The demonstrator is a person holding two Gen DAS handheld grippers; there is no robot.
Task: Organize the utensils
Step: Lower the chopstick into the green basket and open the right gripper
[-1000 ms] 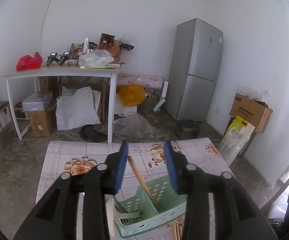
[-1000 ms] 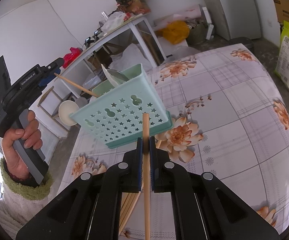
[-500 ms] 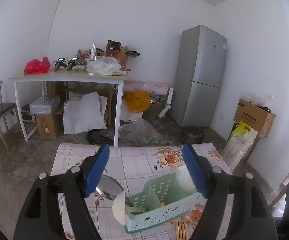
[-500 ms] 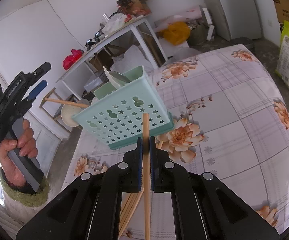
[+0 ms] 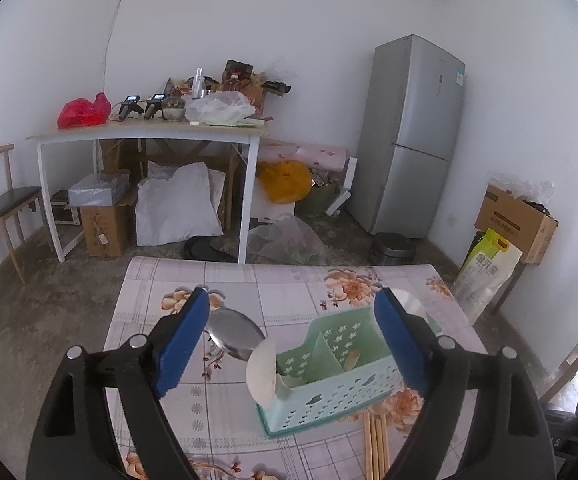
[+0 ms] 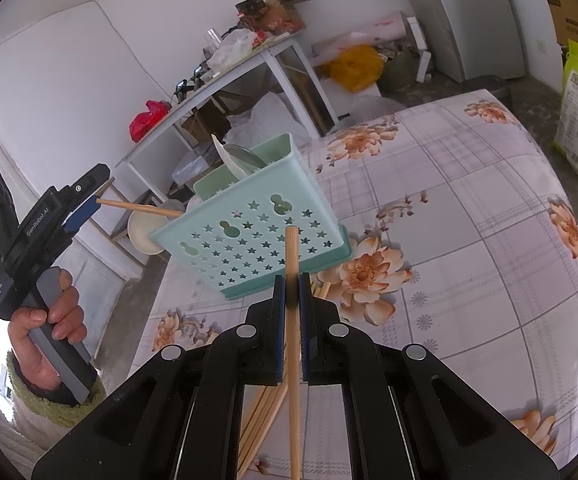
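Clamped tight on a wooden chopstick (image 6: 292,344) whose long axis runs straight ahead, the right gripper (image 6: 291,292) points its tip at the mint utensil caddy (image 6: 249,240) just beyond, while the left gripper (image 5: 292,336) gapes wide and empty above that caddy.

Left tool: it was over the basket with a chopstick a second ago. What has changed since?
The left tool opened wide and let go of its chopstick, which now leans in the green basket; the tool also drew back. Unchanged: the right tool stays shut on the other chopstick, and the basket has not moved.
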